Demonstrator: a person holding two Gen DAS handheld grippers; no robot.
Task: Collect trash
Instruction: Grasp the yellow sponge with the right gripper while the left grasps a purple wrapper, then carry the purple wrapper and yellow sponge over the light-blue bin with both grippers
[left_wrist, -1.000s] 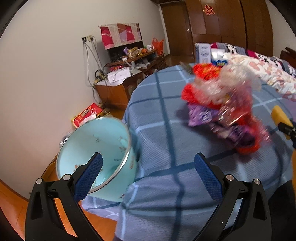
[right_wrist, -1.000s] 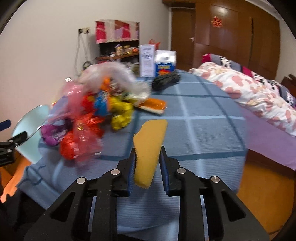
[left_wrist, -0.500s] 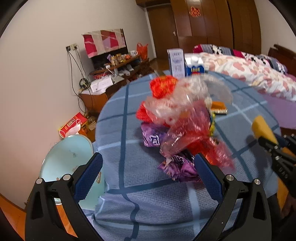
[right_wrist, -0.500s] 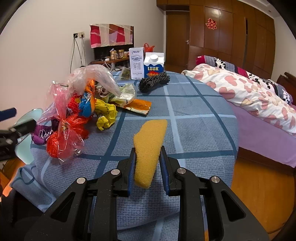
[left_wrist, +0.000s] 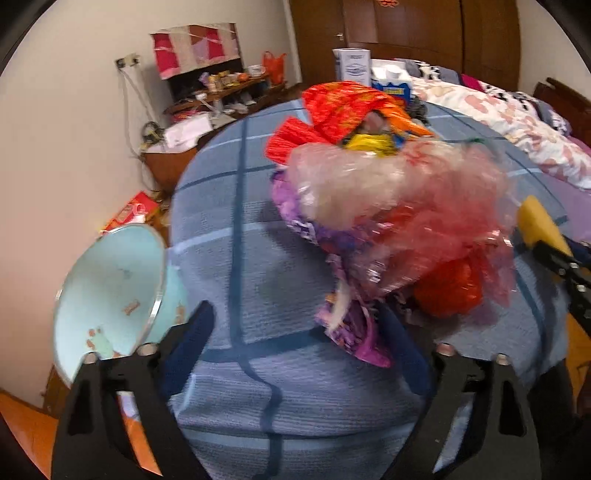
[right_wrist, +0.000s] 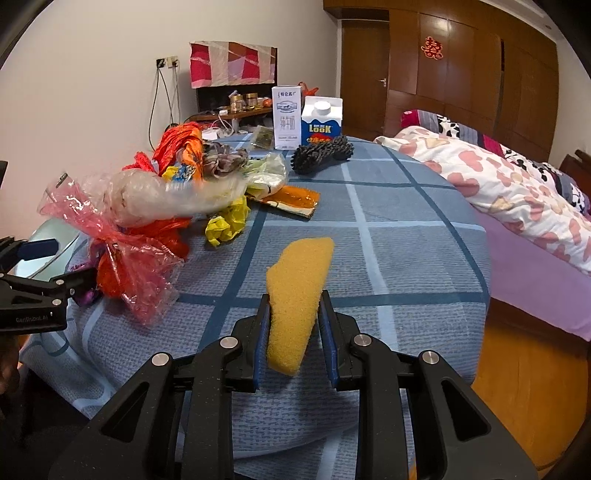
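Right gripper (right_wrist: 291, 325) has its jaws clamped on a yellow sponge (right_wrist: 297, 295), held upright with the top sticking out over the table (right_wrist: 417, 258); likely kept as a pusher to sweep trash toward the left edge. Left gripper (left_wrist: 295, 350) has jaws spread wide, nothing between them, hovering at the near-left edge of the table with the trash pile (left_wrist: 388, 206) just ahead and a purple wrapper (left_wrist: 354, 332) hanging close to its right jaw, touching or not unclear through blur. Bin (left_wrist: 110, 291) sits below the table's left edge, tilted so its mouth faces the pile, probably so trash can be dragged or dropped straight in; how it is propped is not visible. Pile is on the left side of the table, near the edge: crumpled pink and clear plastic bags on top, red-orange wrappers, a yellow wrapper (right_wrist: 227, 223) and an orange packet (right_wrist: 291, 201) trailing off to the right. All light, crinkly, loosely heaped, so it should snag and drag together more than slide cleanly. Two cartons (right_wrist: 306, 118) and a dark brush (right_wrist: 321, 158) stand at the far side, well apart from the pile. Bin interior pale blue, a few small bits stuck inside, otherwise mostly bare.
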